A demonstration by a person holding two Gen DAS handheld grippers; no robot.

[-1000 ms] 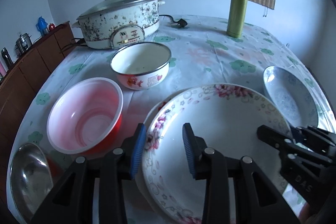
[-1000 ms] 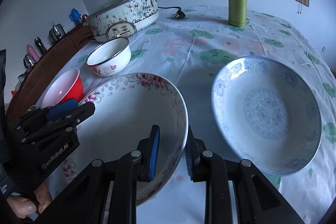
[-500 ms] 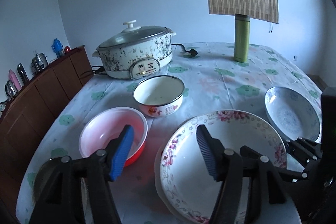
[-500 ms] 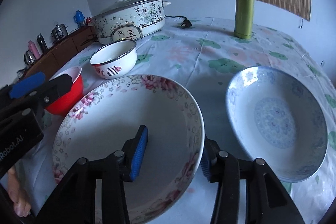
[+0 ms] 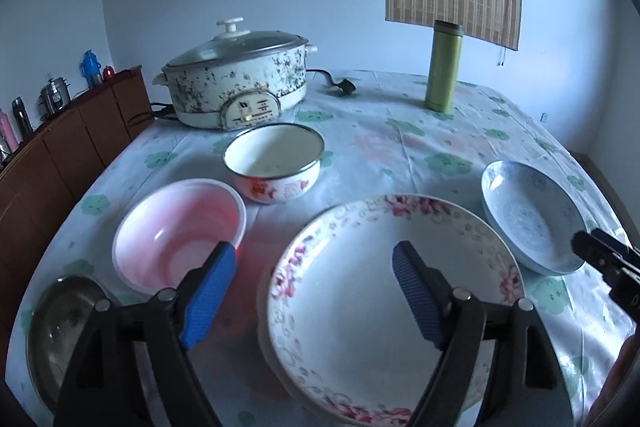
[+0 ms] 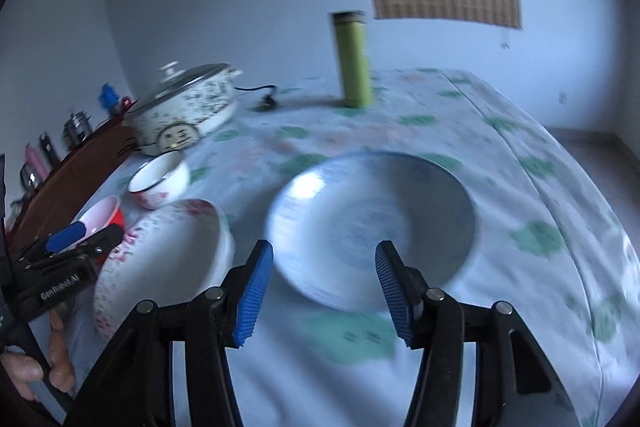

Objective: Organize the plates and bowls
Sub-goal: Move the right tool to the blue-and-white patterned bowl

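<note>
A white plate with pink flowers lies flat on the tablecloth, and I can see it again at the lower left of the right wrist view. My left gripper hovers over the plate's left rim. Its jaws are opening and the pads touch nothing. A pale blue patterned plate lies to the right, also visible from the left wrist. My right gripper faces the blue plate's near rim. Its jaws are opening too, with nothing gripped. This view is blurred.
Left of the floral plate are a red bowl, a flowered enamel bowl and a steel dish. An electric pot and a green flask stand at the back. A wooden sideboard runs along the left.
Both grippers opened and let go of the floral plate's rim. The right gripper swung right, now facing the blue plate. The left gripper drew back a little and tilted up.
</note>
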